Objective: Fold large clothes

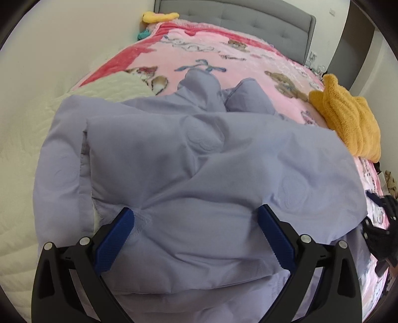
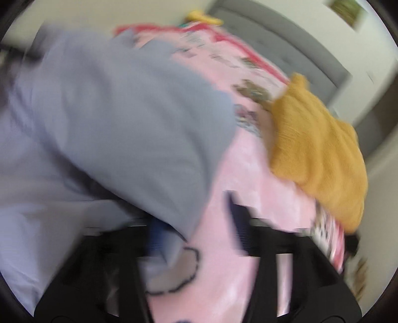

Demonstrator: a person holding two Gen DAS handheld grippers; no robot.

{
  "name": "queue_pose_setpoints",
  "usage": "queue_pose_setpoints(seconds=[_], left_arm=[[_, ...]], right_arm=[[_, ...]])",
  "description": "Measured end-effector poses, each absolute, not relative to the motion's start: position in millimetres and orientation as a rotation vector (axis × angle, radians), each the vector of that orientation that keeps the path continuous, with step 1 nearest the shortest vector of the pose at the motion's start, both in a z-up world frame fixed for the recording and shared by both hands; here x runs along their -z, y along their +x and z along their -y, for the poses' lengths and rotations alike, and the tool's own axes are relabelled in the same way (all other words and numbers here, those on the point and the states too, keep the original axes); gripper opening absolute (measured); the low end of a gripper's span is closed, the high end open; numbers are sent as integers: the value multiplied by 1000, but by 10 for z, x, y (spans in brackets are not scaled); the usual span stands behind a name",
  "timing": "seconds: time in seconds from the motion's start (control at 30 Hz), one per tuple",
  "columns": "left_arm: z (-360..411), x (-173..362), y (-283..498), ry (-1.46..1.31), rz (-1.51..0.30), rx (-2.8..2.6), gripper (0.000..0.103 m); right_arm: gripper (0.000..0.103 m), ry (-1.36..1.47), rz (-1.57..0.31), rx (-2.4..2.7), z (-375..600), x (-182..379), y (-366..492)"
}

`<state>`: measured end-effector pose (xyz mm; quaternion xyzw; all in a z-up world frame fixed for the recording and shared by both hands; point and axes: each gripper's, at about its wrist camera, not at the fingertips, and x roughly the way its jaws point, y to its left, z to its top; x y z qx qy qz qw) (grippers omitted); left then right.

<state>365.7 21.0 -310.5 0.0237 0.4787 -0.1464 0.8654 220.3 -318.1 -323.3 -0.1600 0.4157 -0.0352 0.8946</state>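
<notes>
garment: lavender quilted jacket [image 1: 189, 159] spread over the bed's near edge, on the pink blanket [image 1: 248, 67]
left gripper [image 1: 196, 218]: jaws wide, jacket bulging between them, pads not pinching
right gripper [image 2: 196, 223]: blurred, jaws apart over blanket, holding nothing
mustard sweater [image 1: 348, 116]: bed's right edge

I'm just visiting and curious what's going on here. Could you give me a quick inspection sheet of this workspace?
Surface: bed with pink blanket.
Job's things: lilac quilted garment, spread out, partly folded.
Clutter: mustard sweater; white quilt; yellow toy.
Tongs: left tongs open over the garment; right tongs open, blurred, at the garment's edge.
Cables: nothing seen.
Surroundings: grey headboard, pale walls.
</notes>
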Motion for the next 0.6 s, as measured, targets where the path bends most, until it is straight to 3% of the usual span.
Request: queue_pose_setpoints(seconds=[0.1,0.37,0.43,0.5,0.53,0.6], left_arm=[[-304,2935,3494,-7,-924,340,98],[-239,3057,3508,95,-963,286,98],[-229,3066,3522,102,-967,279,98],[-250,3064,3534,87,-968,283,98],[-264,3059,3535,76,-968,286,98],[-268,3058,3540,72,-972,287,98]], right_arm=[[83,-140,-834,2,3326,2970,1817],[78,109,-1139,-144,3263,3266,869],[71,123,-1186,-159,3169,3439,776],[52,193,-1220,-185,3120,3584,748],[51,233,-1247,-175,3127,3659,763],[30,284,-1250,-149,3151,3682,740]])
